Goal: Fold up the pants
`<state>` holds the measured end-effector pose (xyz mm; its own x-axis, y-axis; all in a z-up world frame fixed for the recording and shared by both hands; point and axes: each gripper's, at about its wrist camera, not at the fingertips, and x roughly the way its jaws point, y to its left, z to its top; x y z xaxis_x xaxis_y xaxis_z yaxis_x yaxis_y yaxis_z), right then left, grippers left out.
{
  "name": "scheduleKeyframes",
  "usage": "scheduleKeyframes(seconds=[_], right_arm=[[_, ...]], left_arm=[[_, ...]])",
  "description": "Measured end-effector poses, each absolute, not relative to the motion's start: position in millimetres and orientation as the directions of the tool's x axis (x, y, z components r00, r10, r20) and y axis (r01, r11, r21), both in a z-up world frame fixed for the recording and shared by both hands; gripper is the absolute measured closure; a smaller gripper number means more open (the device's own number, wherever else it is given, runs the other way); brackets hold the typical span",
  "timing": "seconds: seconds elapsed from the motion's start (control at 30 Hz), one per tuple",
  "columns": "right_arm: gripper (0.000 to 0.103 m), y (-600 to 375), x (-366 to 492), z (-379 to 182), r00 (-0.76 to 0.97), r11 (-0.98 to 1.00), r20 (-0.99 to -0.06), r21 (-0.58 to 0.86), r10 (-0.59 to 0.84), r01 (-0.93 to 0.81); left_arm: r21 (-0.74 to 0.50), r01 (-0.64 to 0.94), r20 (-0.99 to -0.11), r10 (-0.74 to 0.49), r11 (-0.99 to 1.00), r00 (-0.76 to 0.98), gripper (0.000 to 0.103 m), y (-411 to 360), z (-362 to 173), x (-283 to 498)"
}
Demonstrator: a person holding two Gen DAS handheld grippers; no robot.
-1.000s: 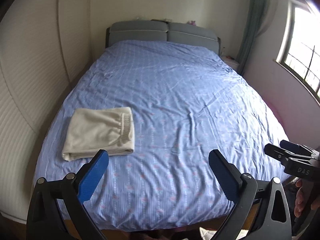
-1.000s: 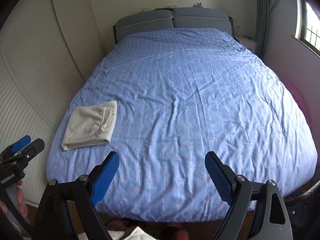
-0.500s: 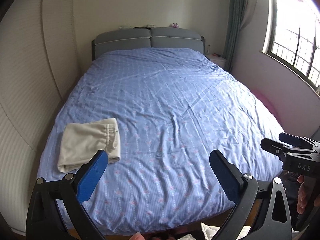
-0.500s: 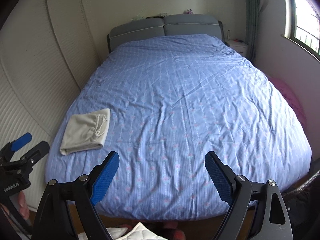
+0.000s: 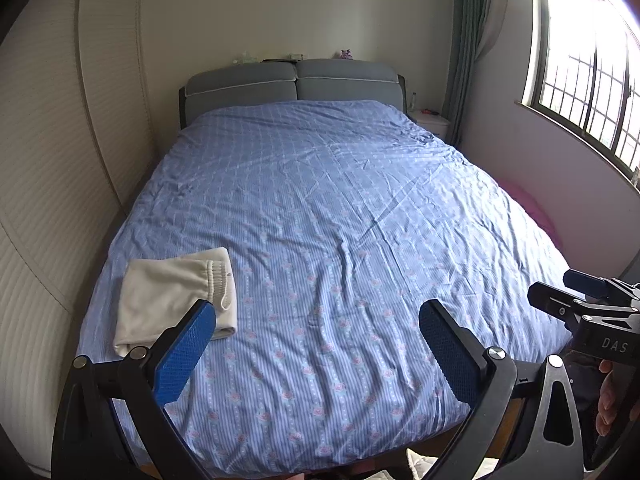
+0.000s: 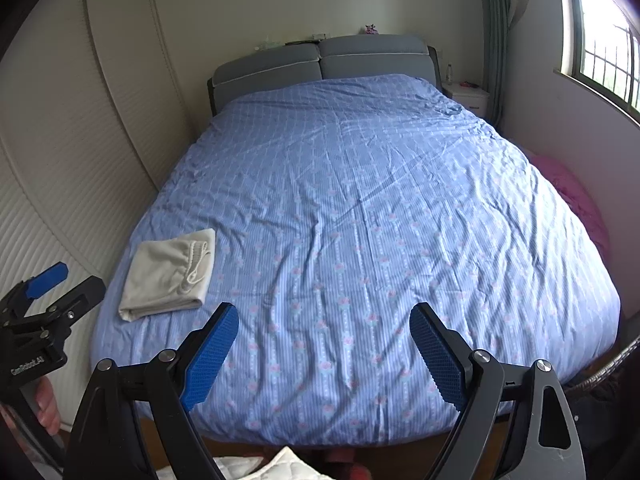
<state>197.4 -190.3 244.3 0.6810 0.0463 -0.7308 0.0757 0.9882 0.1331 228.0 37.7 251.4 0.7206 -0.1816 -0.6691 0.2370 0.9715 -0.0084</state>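
A pair of cream pants (image 5: 172,292) lies folded into a small rectangle on the blue bed's near left corner, also in the right wrist view (image 6: 170,274). My left gripper (image 5: 318,320) is open and empty, held off the foot of the bed, its left finger just in front of the pants. My right gripper (image 6: 324,320) is open and empty, also off the foot of the bed, right of the pants. Each gripper shows in the other's view: the right one (image 5: 576,300) and the left one (image 6: 52,292).
The bed (image 5: 340,220) has a blue striped cover and a grey headboard (image 5: 292,84). A ribbed wardrobe (image 5: 52,160) runs along the left. A window (image 5: 588,80) and pink fabric (image 6: 576,200) are on the right. White cloth (image 6: 280,466) lies on the floor below.
Both grippers have pulled back and up from the bed, so the folded pants look smaller and farther. Both stay open and empty.
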Motion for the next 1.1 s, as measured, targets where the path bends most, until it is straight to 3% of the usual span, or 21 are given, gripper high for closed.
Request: scheduleKeyframes(seconds=[1.1], right_arm=[[0.015, -196.5, 189.0, 245.8, 0.684, 0.990, -0.728, 0.125, 0.051, 0.060]], left_arm=[[-0.015, 0.247, -0.666, -0.194, 0.969, 0.721, 0.000, 15.6, 249.5, 221.4]])
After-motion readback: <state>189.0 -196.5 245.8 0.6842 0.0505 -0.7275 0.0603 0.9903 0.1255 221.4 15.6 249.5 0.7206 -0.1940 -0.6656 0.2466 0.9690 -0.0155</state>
